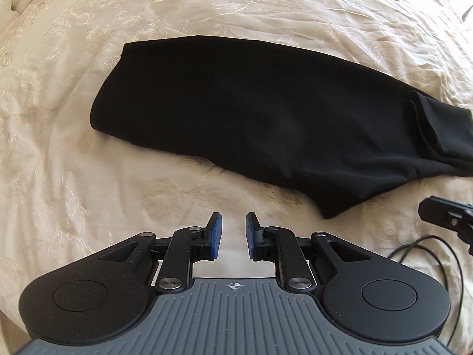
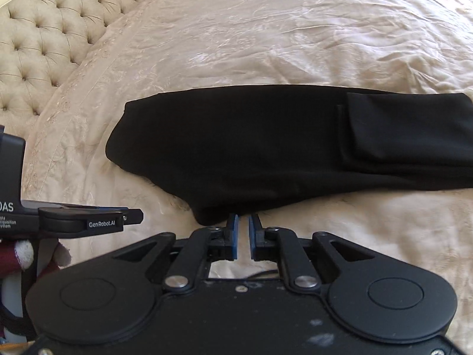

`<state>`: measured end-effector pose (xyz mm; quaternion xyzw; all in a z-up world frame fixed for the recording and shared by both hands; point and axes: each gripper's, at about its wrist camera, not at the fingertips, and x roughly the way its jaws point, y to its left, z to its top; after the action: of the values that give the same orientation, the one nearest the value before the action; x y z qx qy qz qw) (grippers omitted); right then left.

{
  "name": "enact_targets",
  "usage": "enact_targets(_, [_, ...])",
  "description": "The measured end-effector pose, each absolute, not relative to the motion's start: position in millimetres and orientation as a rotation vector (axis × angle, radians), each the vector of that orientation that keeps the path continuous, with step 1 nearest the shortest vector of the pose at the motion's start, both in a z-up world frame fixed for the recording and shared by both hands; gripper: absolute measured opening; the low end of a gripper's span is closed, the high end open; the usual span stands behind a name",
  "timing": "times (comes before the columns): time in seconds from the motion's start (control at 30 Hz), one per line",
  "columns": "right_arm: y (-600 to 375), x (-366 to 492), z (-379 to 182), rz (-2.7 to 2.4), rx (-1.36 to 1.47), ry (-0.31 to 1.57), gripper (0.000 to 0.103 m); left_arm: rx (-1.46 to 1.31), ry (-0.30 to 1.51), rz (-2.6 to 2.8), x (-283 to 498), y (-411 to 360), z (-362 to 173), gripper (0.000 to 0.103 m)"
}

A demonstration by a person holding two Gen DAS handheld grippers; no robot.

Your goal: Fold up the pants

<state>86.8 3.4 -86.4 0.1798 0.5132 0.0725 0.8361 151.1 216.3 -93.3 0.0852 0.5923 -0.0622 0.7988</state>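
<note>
Two grippers hang clear of the black pants, which lie flat on the cream bedspread as one long folded strip, the cuffs doubled back on top at the right end. Judging by that lie, one lengthwise fold and a first end fold are done, and another crosswise fold looks due. That calls for pinching an end, both layers together, and carrying it over evenly. The left gripper stands slightly parted, empty, well short of the cloth. The right gripper shows a narrow gap, holds nothing, and sits just at the near edge.
</note>
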Motion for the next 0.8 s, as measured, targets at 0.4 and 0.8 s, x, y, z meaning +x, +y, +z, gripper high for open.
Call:
enact_targets(0.4, [69.1,130.6,-115.6,0.064,0.289,1.126,0.012,0.135,1.263,-0.138,174.1,283.3,-94.3,0.018])
enact_targets(0.8, [63.4,129.7,-153.9,-0.035,0.309,1.240,0.009,0.024,1.258,-0.188,206.9,301.6,-104.4,0.034])
